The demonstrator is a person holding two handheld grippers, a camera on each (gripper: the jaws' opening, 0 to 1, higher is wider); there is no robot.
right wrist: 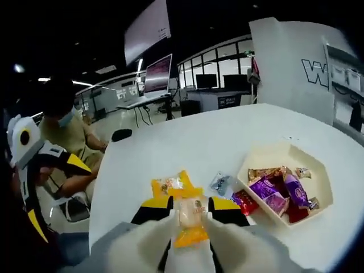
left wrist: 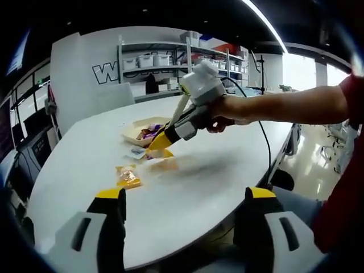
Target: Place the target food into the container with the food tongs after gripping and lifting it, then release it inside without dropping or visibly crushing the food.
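Right gripper (right wrist: 190,219) is clamped on a yellow/orange wrapped snack (right wrist: 190,220), jaws pinching it from both sides, held just above the white tabletop (right wrist: 187,142). A second yellow packet (right wrist: 170,185) lies flat on the tabletop just beyond the gripper tips, and a small clear packet (right wrist: 220,183) sits between it and the container. The container (right wrist: 318,170), a beige hexagonal tray, is to the right in the right gripper view, w/ purple, red and gold wrapped snacks (right wrist: 278,196) piled inside. Held snack is near the tray's near edge but outside it.

From the left gripper view, the right gripper (left wrist: 161,143) angles down toward the tabletop (left wrist: 227,170) just in front of the tray (left wrist: 132,132), a person's hand (left wrist: 227,111) gripping its handle. One yellow packet (left wrist: 128,177) lies on the tabletop, closer to the left gripper. Left gripper (left wrist: 185,205) hangs over the tabletop's near edge, jaws wide apart, nothing btwn them.

A seated person (right wrist: 65,136) is off to the left beyond the tabletop in the right gripper view.
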